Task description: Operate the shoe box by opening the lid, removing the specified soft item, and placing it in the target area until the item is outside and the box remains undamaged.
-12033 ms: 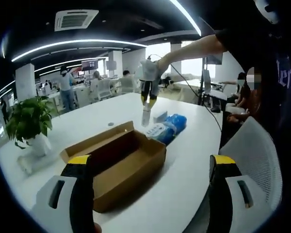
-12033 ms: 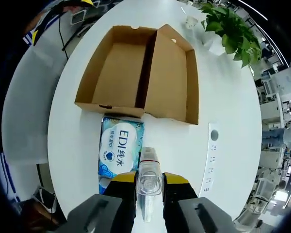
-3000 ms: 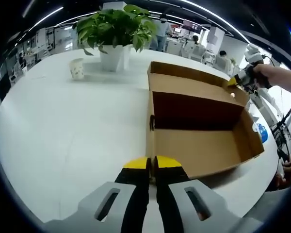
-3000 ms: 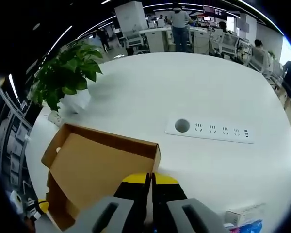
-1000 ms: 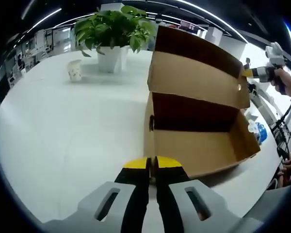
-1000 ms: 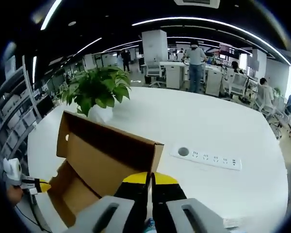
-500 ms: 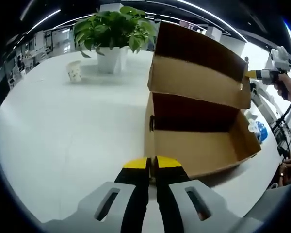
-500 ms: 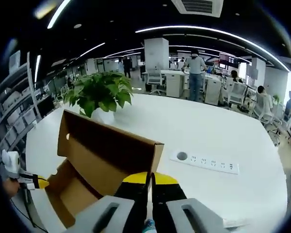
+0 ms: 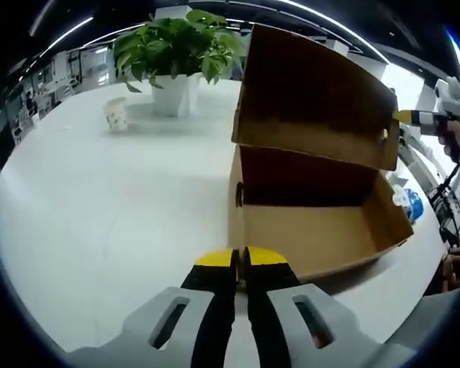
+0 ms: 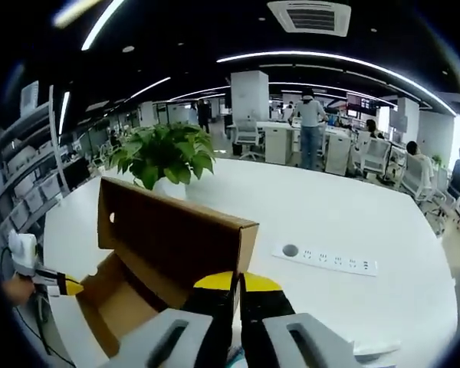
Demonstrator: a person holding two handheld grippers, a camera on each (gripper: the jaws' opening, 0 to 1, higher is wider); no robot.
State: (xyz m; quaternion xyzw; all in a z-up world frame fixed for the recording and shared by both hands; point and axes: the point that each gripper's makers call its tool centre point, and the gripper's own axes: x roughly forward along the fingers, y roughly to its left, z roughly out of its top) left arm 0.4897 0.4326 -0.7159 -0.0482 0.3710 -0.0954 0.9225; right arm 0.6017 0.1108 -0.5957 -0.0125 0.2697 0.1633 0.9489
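Lid (image 9: 314, 96) half raised over shoe box (image 9: 322, 230), right gripper (image 10: 235, 285) clamped on lid's corner edge. Left gripper (image 9: 238, 261) pinched on box end wall, anchoring it on table (image 9: 100, 199). Blue soft pack (image 9: 414, 207) lies on table beyond box (already out). Best swing lid about hinge slowly, no twisting; cardboard creases easily.

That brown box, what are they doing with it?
A person with two hand-held grippers is working on a cardboard shoe box on a white table. The left gripper pinches the box's near wall, and the right gripper holds a corner of the lid, which is raised. The box looks empty.
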